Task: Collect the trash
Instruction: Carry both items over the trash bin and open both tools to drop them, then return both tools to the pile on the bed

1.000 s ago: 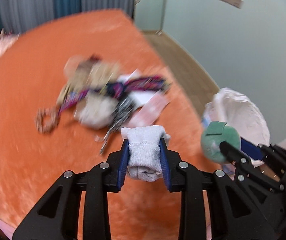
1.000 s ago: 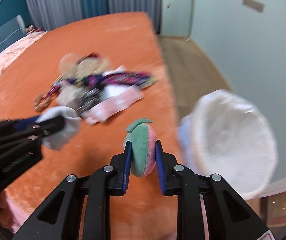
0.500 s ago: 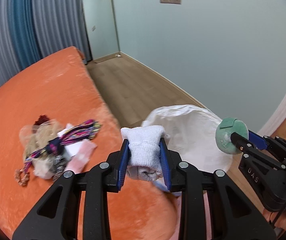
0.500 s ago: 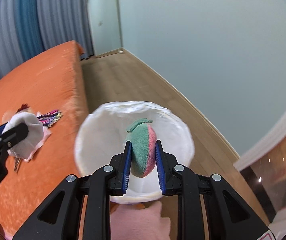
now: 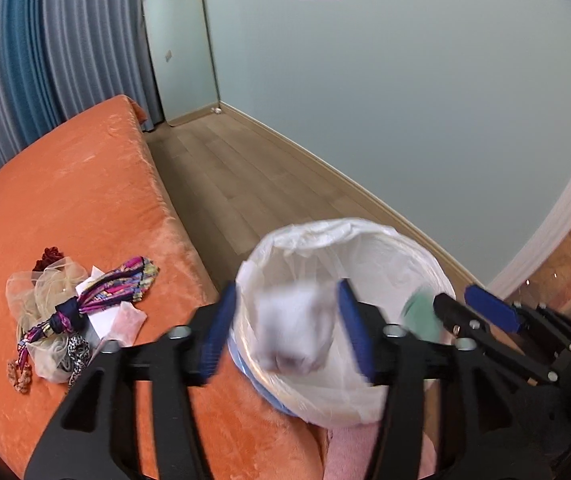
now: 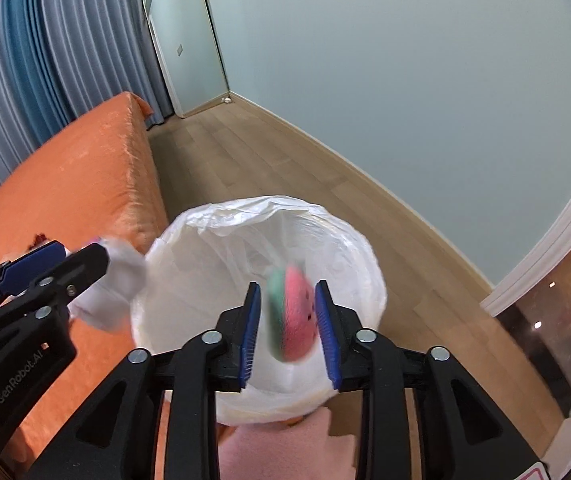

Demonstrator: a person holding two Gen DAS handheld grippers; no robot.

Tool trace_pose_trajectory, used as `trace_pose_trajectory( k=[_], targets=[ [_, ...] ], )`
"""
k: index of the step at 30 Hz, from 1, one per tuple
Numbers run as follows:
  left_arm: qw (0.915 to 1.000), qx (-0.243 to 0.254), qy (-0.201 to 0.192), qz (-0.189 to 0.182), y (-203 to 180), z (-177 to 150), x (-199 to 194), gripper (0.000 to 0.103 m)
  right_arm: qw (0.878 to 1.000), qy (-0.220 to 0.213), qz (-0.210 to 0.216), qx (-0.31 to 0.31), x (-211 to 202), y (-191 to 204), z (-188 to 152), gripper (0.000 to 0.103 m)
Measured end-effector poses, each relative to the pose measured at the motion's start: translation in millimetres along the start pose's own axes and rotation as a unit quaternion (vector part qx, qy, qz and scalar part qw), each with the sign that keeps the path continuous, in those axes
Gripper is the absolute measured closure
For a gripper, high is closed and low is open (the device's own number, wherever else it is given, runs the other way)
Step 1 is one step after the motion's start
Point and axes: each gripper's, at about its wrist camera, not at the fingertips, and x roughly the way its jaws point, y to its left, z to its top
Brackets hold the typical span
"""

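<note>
A bin lined with a white bag (image 5: pixel 385 248) (image 6: pixel 221 224) stands on the floor beside the orange bed. My left gripper (image 5: pixel 289 332) is open above the bin. A white rolled sock (image 5: pixel 295 332) is blurred between its spread jaws, touching neither; it also shows in the right wrist view (image 6: pixel 113 288). My right gripper (image 6: pixel 289 328) is open over the bin. A pink and green plush toy (image 6: pixel 291 320) is blurred between its jaws; in the left wrist view it is a green blur (image 5: pixel 419 316).
A pile of cloth scraps, a patterned scarf (image 5: pixel 117 288) and paper lies on the orange bed (image 5: pixel 65 200). Wooden floor (image 5: pixel 253 184) runs along the pale wall. A pink cloth (image 6: pixel 285 444) lies below the bin.
Both grippers moved from over the bed to above the bin. Both have opened, and the sock and the plush toy have come loose between the jaws.
</note>
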Motion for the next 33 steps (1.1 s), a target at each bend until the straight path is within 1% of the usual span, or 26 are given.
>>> trace_pose_trajectory(
  k=[1, 3, 8, 14, 20, 23, 24, 26, 28, 33],
  targets=[
    [0.9999, -0.005, -0.004, 0.008, 3, 2, -2, 0.039, 1.000, -0.001, 0.004, 0.008, -1, -2, 0, 0.066],
    [0.9998, -0.007, -0.008, 0.015, 5, 3, -3, 0.037, 1.000, -0.004, 0.005, 0.015, -3, -5, 1, 0.064],
    [0.9993, -0.025, -0.006, 0.027, 20, -1, -12, 0.036, 1.000, -0.006, 0.003, 0.014, -10, -4, -2, 0.060],
    [0.9972, -0.055, -0.007, 0.049, 46, -14, -27, 0.036, 1.000, -0.005, 0.010, 0.005, -20, 10, -6, 0.056],
    [0.9934, -0.087, -0.007, 0.075, 76, -29, -44, 0.036, 0.999, -0.003, 0.030, -0.031, -28, 47, -13, 0.054],
    [0.9913, -0.102, -0.005, 0.084, 91, -37, -52, 0.036, 0.998, -0.001, 0.041, -0.052, -32, 70, -18, 0.050],
    [0.9906, -0.105, -0.005, 0.087, 96, -40, -55, 0.035, 0.997, 0.000, 0.045, -0.060, -34, 78, -21, 0.049],
    [0.9886, -0.116, -0.006, 0.095, 109, -47, -61, 0.029, 0.996, 0.002, 0.055, -0.077, -36, 95, -26, 0.049],
    [0.9862, -0.129, -0.006, 0.104, 122, -53, -67, 0.026, 0.993, 0.005, 0.065, -0.094, -39, 112, -31, 0.049],
    [0.9785, -0.167, 0.003, 0.121, 160, -73, -76, 0.025, 0.988, 0.013, 0.088, -0.125, -41, 147, -41, 0.049]
  ],
)
